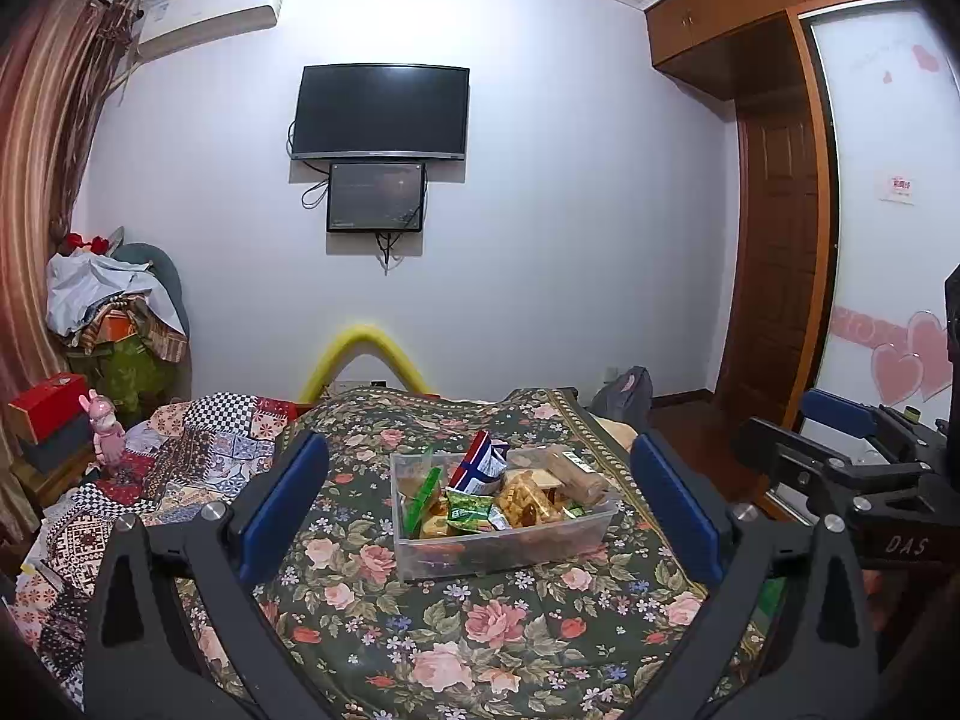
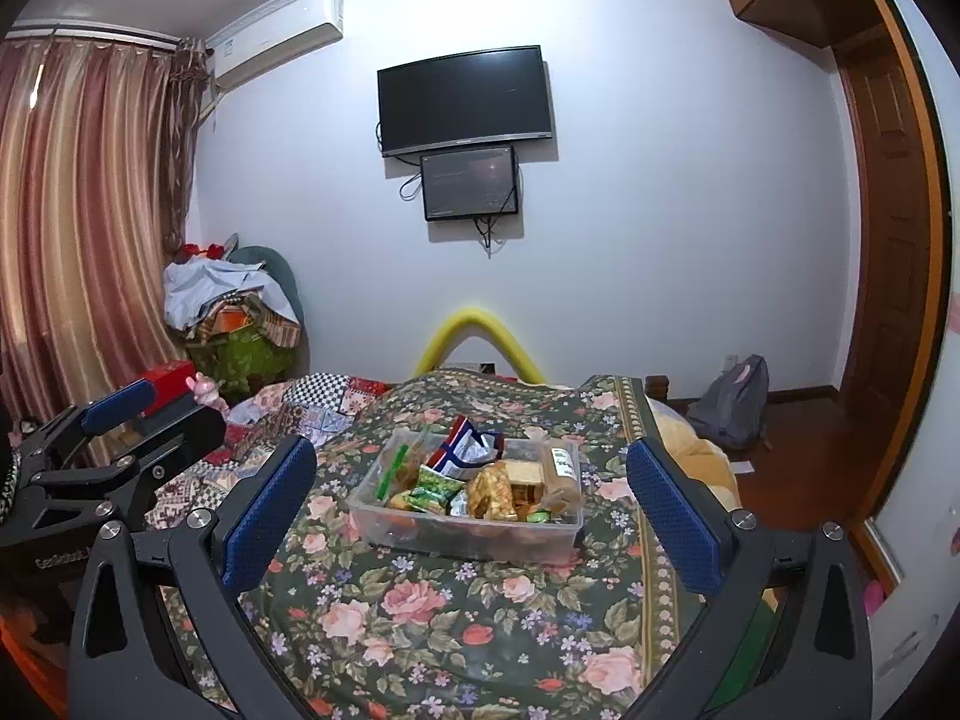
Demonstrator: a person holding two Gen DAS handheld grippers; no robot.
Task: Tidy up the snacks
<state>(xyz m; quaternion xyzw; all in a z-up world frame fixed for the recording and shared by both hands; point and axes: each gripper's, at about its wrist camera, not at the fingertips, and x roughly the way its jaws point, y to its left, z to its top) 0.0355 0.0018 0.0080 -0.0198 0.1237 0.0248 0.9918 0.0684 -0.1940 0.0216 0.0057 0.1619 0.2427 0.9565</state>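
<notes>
A clear plastic bin [image 1: 504,540] sits on the bed [image 1: 420,630], on a dark flowered bedspread, and it is the landmark here. It is filled with snacks: a red, white and blue bag [image 1: 480,465] stands tilted near its back wall, a green packet [image 1: 471,507] lies toward the front middle, a clear pack of golden fried snacks [image 1: 528,501] lies to the right of that, and a tan roll of biscuits [image 1: 579,471] rests along the right end. A thin green stick-shaped pack [image 1: 422,495] leans at the left end. The left gripper [image 1: 480,504] hangs in front of the bin with its jaws spread wide, one blue pad to each side of the bin and well clear of it, gripping nothing. The right gripper [image 2: 471,498] also faces the bin from the near side, jaws equally wide apart and empty, the bin [image 2: 468,516] showing between its pads without touching them. Each gripper shows at the edge of the other's view, the two side by side. Behind the bin, past the foot of the bed, a yellow foam arch [image 1: 366,354] rises, and above it a dark television [image 1: 379,113] hangs on the white wall with a smaller screen [image 1: 375,197] just below it. To the left of the bin lies a patchwork quilt [image 1: 180,456], with a pink rabbit figure [image 1: 105,432] beyond that.
</notes>
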